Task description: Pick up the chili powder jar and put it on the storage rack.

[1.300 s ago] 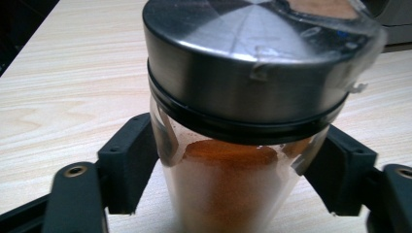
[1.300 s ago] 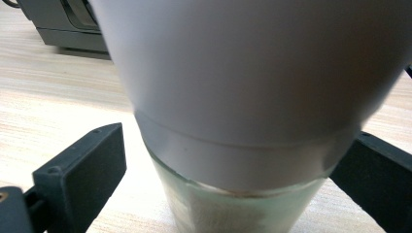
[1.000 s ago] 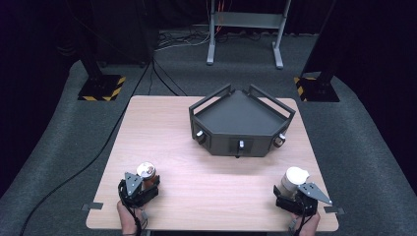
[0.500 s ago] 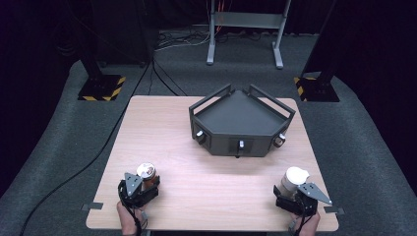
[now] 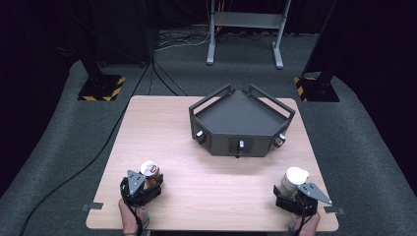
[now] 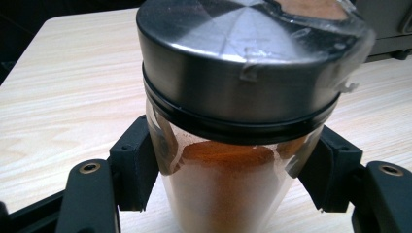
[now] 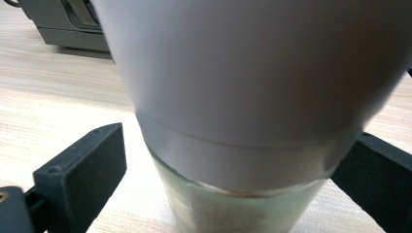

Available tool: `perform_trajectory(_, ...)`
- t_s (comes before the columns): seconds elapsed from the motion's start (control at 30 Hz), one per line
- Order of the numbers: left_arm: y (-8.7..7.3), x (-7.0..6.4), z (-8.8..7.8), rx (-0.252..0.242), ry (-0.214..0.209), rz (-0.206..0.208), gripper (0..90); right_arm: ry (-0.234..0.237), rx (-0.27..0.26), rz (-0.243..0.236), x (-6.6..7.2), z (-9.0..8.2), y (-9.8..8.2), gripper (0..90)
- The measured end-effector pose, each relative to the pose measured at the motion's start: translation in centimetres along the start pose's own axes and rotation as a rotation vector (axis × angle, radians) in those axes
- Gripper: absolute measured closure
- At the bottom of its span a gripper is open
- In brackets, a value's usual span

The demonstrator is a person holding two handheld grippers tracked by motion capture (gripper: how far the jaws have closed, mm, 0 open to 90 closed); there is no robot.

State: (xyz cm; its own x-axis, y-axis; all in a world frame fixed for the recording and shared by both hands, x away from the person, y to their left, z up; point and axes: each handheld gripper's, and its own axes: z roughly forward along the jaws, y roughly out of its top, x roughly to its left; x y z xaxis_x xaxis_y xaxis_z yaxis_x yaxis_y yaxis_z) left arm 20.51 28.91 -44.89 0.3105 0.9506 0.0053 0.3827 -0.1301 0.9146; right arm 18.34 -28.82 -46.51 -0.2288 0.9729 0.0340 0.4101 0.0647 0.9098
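Risk, left jar: the left claw (image 5: 147, 183) grips the spice jar (image 6: 233, 145) on the glass, below the heavy metal lid (image 6: 243, 58). My judgement: the weight sits above the grip line, so a quick lift or a tilted wrist could let the jar pivot or slide between the pads.
Risk, lid film: a torn clear film clings to the lid rim. It could snag or peel if the lid is handled; the cause would be its loose edge.
Left claw, state: clamped on the spice jar, both pads (image 6: 133, 167) pressing the glass wall from either side, as tight as this grip allows.
Left jar, place: upright between the jaws of the left claw, standing on the worktop (image 5: 206, 162), filled part way with red-brown powder.
Tray: a dark angular tray (image 5: 241, 118) sits well ahead of both claws, between their lines of reach. A careless forward swing could knock its front knobs.
Risk, right jar: the white-capped jar (image 7: 243, 97) looks wide at the top and narrow at the glass base. A one-sided touch could tip it.
Right claw, state: the right claw (image 5: 294, 192) stands apart; a gap shows at its left jaw, and the other jaw's contact I cannot tell.
Right jar, place: upright between the jaws of the right claw, on the worktop.
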Motion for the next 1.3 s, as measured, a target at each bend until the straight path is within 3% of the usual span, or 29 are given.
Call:
perform_trajectory(0.67, 2.6, -0.3, 0.6, -0.006, -0.060, 0.068, 31.7, -0.002, -0.001, 0.001, 0.0, 0.0, 0.0, 0.0)
perform_trajectory(1.3, 4.5, 0.0, 1.7, -0.022, -0.120, 0.068, 31.7, -0.002, -0.002, 0.005, 0.0, 0.0, 0.0, 0.0)
